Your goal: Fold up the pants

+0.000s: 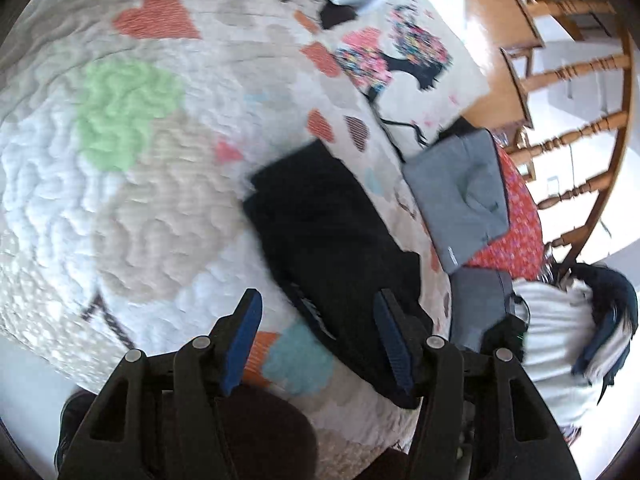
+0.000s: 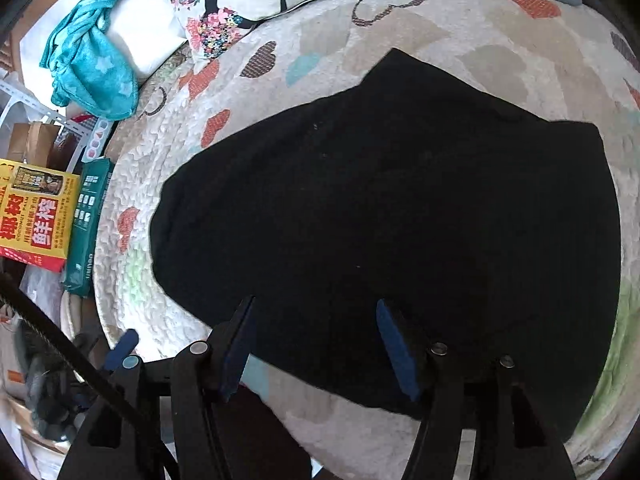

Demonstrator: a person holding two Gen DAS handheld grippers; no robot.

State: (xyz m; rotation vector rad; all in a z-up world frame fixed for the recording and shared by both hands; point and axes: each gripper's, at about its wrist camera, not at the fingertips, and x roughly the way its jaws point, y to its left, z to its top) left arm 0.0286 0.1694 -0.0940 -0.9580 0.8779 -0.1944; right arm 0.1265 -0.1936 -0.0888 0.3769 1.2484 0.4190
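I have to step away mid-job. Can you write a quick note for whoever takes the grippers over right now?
Left gripper: jaws open, nothing in them, above the quilt at the bed's near edge.
Right gripper: jaws open, empty, over the near part of the pants.
Black pants: lying flat on the quilt as a compact dark shape, apparently folded at least once.
Left: check the shape and make any remaining fold. How many folds are done I cannot tell.

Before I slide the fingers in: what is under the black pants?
The folded black fabric pants lie flat on the white quilted bedspread with coloured hearts, which shows all around them. Whatever lies directly beneath the pants is covered and cannot be seen.
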